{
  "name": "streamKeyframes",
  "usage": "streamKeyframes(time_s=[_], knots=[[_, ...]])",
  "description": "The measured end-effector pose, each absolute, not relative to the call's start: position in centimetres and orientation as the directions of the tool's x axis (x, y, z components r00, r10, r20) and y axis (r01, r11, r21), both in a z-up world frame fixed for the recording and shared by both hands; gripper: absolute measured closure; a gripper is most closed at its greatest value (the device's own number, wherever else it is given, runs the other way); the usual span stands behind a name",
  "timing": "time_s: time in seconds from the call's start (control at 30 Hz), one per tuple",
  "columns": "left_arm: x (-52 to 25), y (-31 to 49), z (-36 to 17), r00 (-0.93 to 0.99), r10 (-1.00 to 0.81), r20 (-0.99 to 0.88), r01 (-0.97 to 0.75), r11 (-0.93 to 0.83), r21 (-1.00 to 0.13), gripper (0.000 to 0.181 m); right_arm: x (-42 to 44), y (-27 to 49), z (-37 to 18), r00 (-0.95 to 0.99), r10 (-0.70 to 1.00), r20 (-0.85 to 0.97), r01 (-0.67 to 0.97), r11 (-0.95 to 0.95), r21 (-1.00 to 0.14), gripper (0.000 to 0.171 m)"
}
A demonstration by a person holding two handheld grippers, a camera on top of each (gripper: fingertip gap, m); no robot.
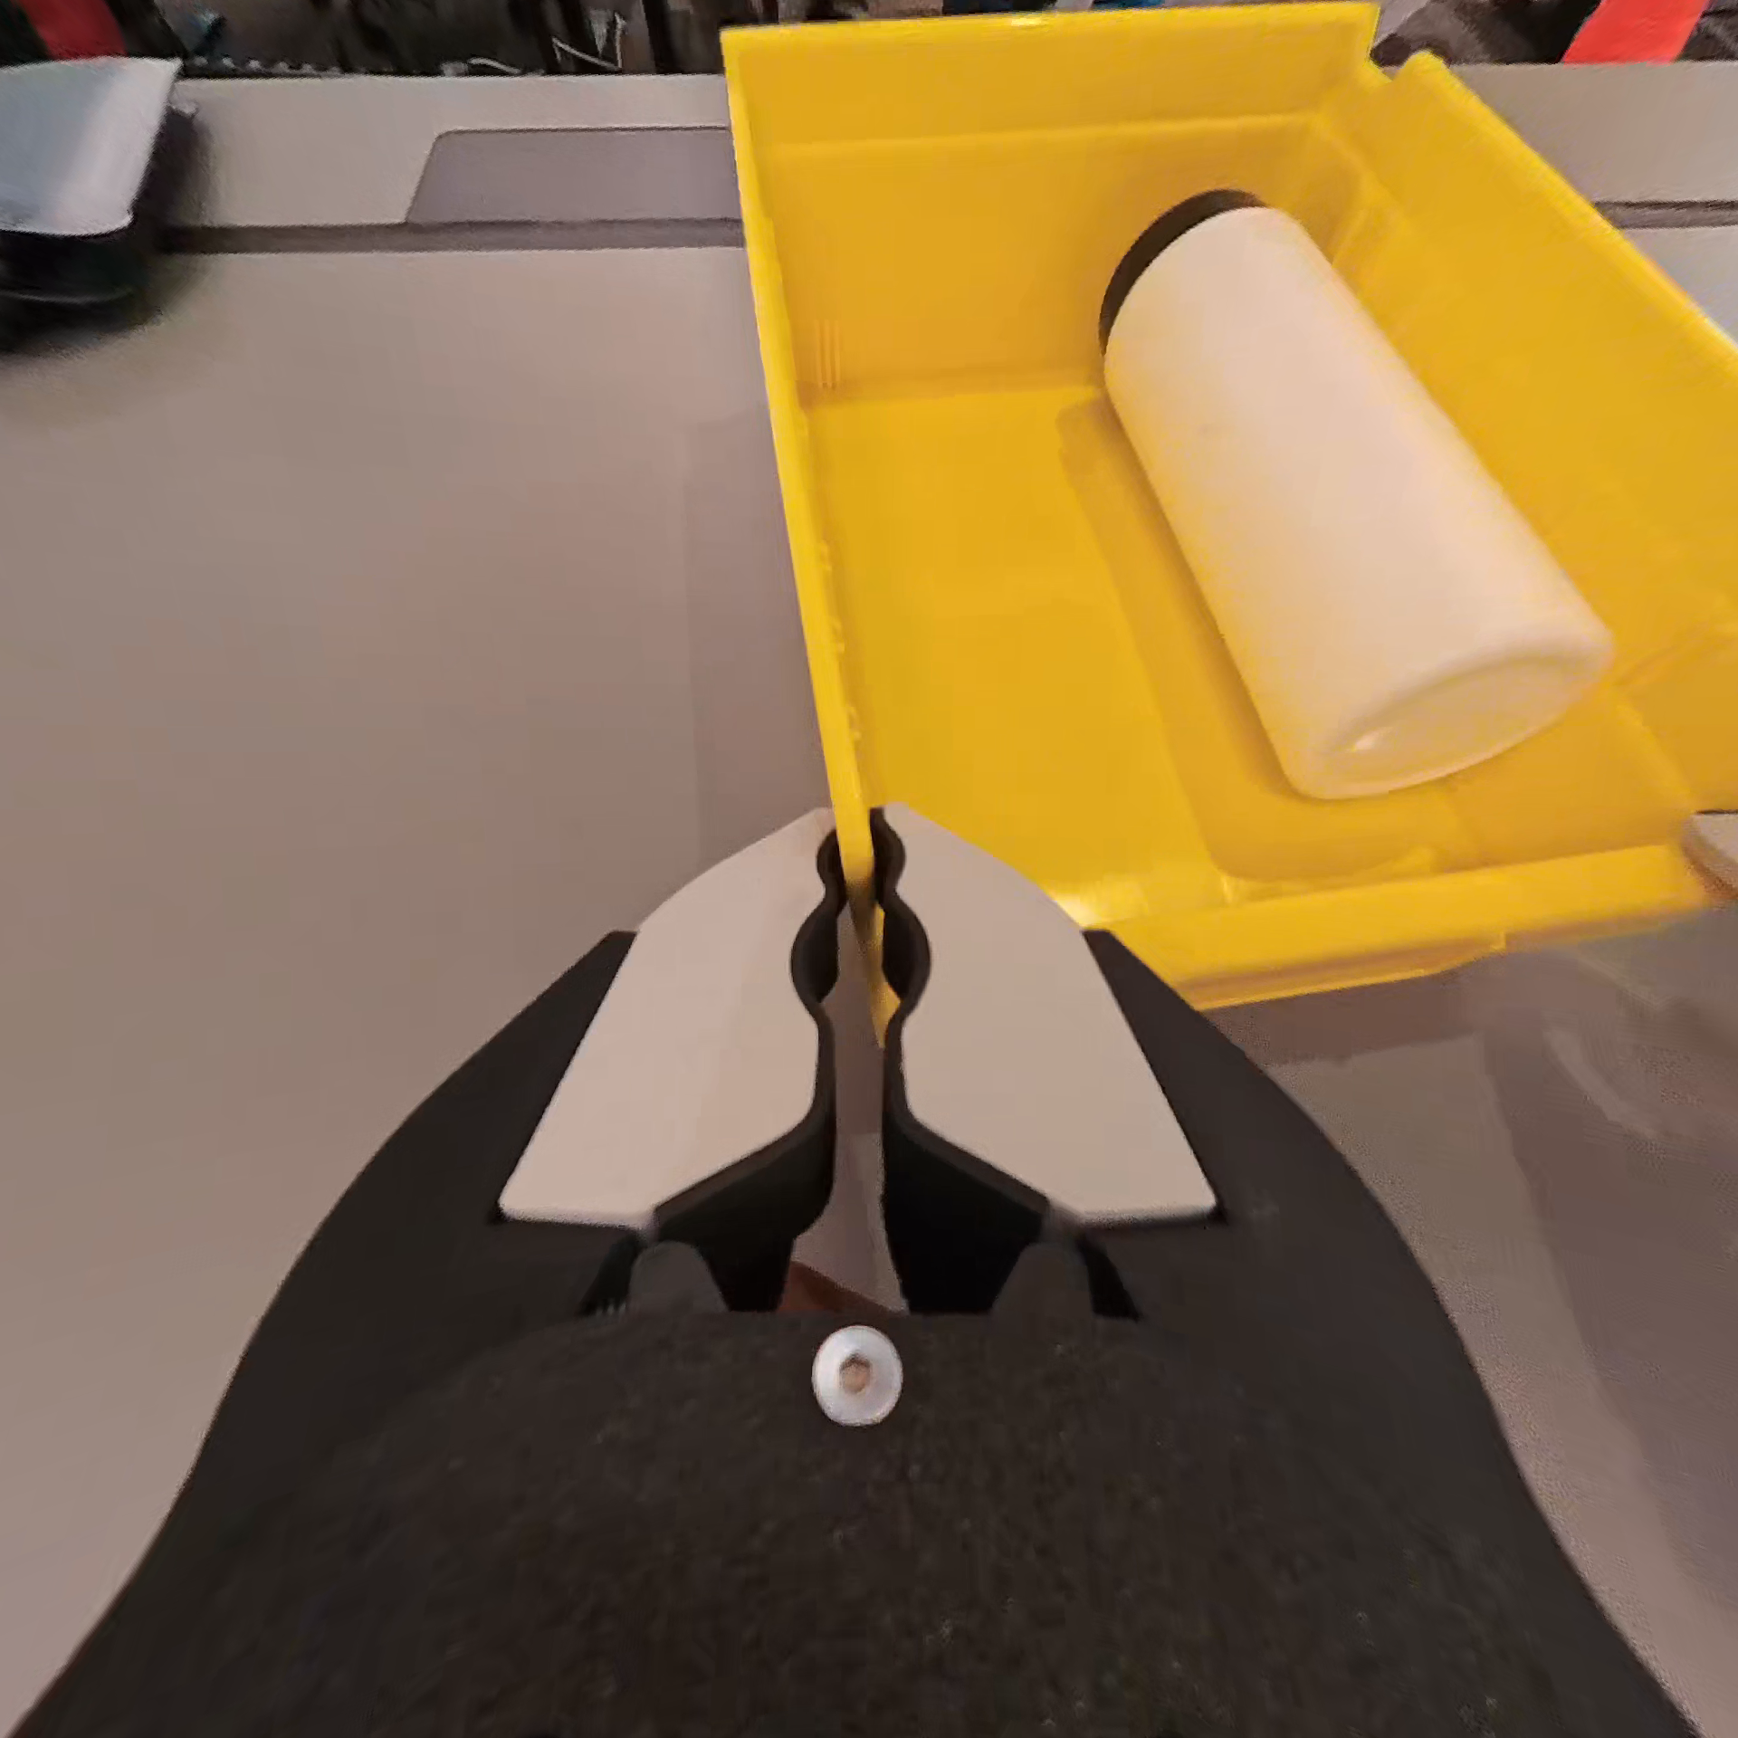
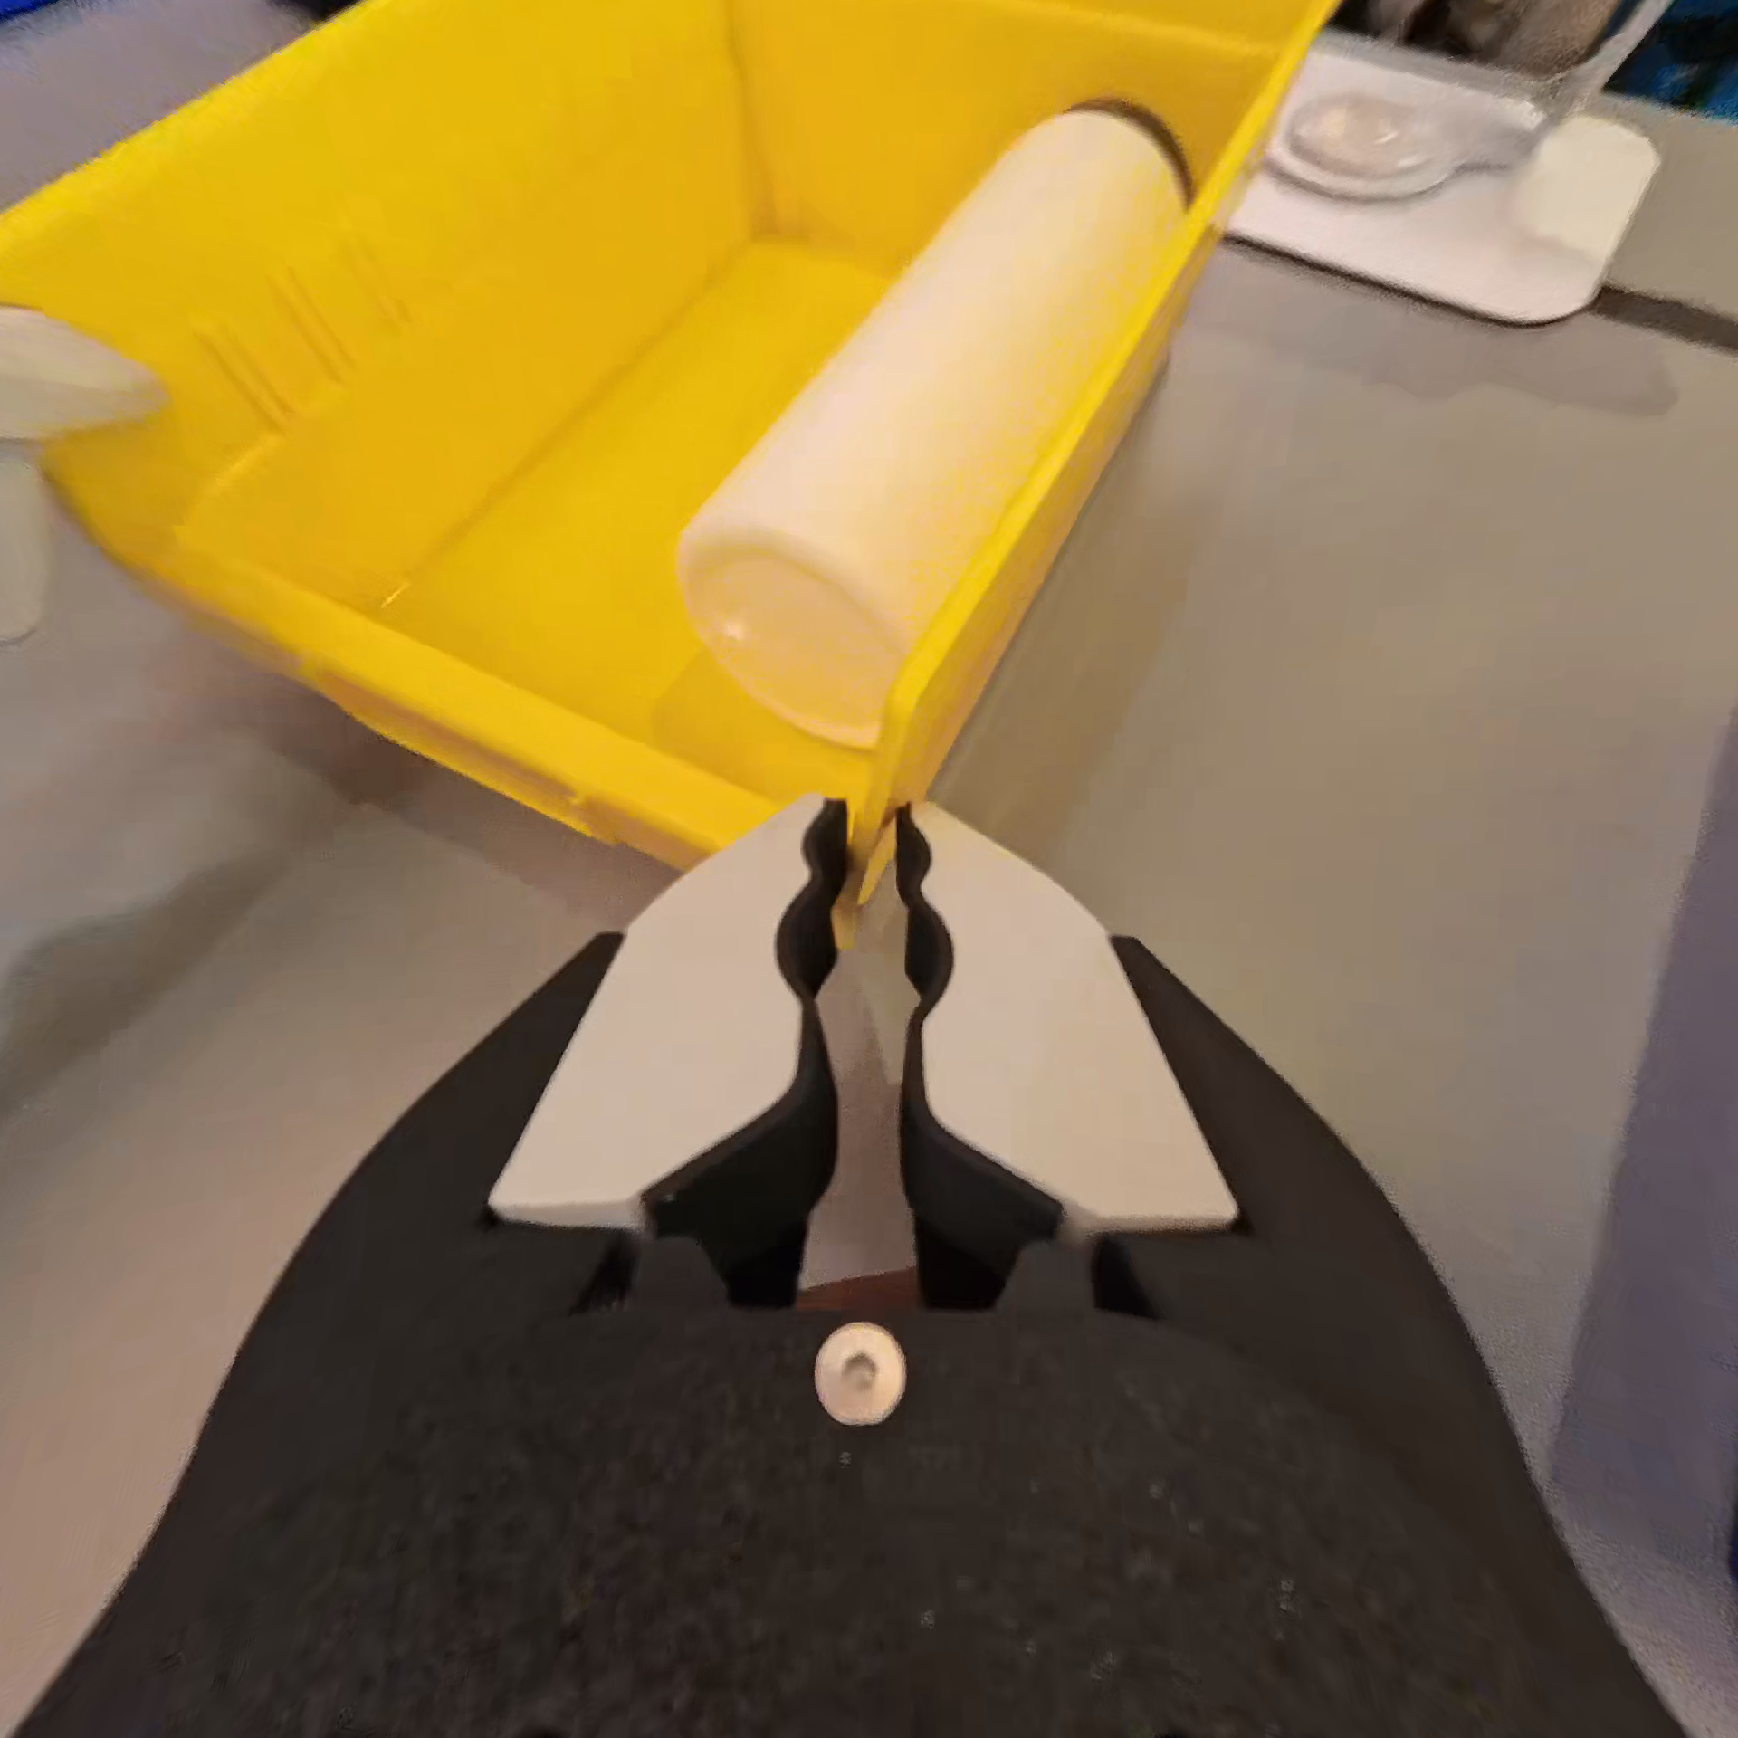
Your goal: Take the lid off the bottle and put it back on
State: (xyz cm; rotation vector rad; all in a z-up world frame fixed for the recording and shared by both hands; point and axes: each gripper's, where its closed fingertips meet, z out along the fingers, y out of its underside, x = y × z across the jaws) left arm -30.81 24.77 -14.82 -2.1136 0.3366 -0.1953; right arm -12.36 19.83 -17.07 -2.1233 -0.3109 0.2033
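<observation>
My left gripper is clamped on the thin near-left side wall of one yellow bin, a smooth moulded plastic tub with a lower near lip. My right gripper pinches the opposite, near-right wall of the same bin; each has two pale, flat-faced fingers with wavy black pads on a matte black body.

One bottle lies on its side inside the bin, a plain cream cylinder, matte and smooth, its flat base towards me. In the right wrist view the bottle lies against the right-hand wall. Its single dark lid is on the far end, near the bin's tall back wall.

The bin floor left of the bottle is open. The grey table is smooth and matte, with free surface to the left in the left wrist view; a white mat bearing clear glassware lies far right, apart from the bin.
</observation>
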Motion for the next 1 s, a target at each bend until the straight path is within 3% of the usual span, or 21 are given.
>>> streamKeyframes(time_s=[0.1,0.23,0.3,0.67,1.0], knots=[[-30.8,25.1,-14.6,0.946,-0.318,0.063,-0.113,-0.506,-0.855,0.179,-12.1,20.3,-16.9,0.977,0.202,0.076,0.169,-0.498,-0.851,0.164],[-32.7,25.9,-12.0,0.954,-0.291,-0.070,-0.183,-0.380,-0.907,0.179,-13.6,20.5,-14.0,0.980,0.097,0.171,0.195,-0.355,-0.914,0.165],[-34.2,26.2,-10.7,0.959,-0.281,-0.048,-0.152,-0.361,-0.920,0.179,-15.0,20.7,-12.3,0.974,0.074,0.212,0.225,-0.277,-0.934,0.164],[-48.3,28.2,-7.5,0.992,-0.121,0.037,0.004,-0.266,-0.964,0.179,-28.4,24.7,-7.0,0.977,0.093,0.192,0.203,-0.134,-0.970,0.165],[-53.0,31.0,-11.2,0.985,-0.173,0.014,-0.039,-0.299,-0.953,0.179,-34.2,26.3,-12.1,0.981,0.127,0.144,0.171,-0.234,-0.957,0.163]])
